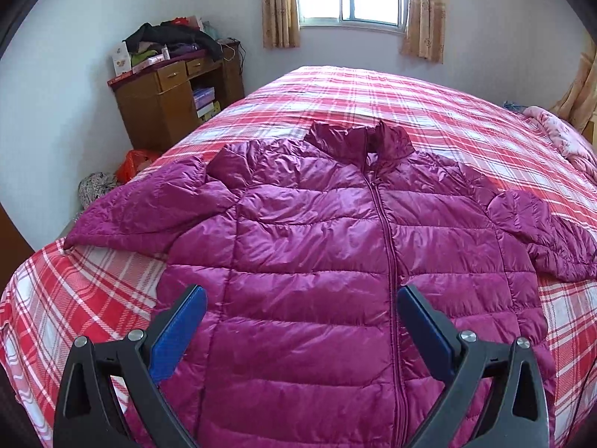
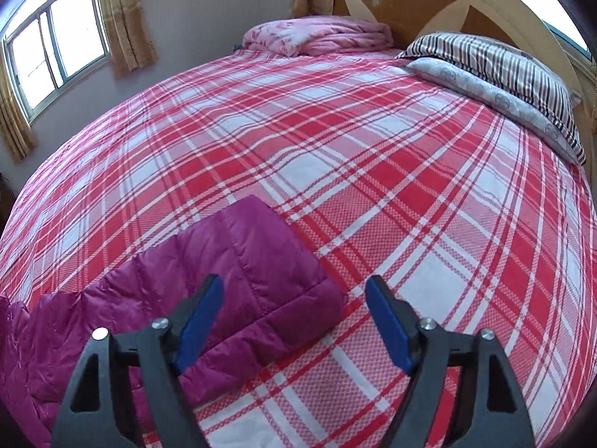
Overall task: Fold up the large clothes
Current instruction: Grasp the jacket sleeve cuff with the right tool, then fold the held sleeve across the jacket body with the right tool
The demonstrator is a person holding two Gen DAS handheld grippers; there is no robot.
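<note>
We have the jacket spread flat, zipped, front up, near the foot edge of the bed. Left gripper and right gripper both released, holding nothing. Folding not yet begun. Likely next: right gripper closes on the sleeve cuff, folds it inward.

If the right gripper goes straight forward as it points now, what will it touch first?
Most likely the plaid bedspread, just past the jacket sleeve end. The right gripper is open, and the sleeve lies mostly under its left finger. Depth is unclear.
</note>
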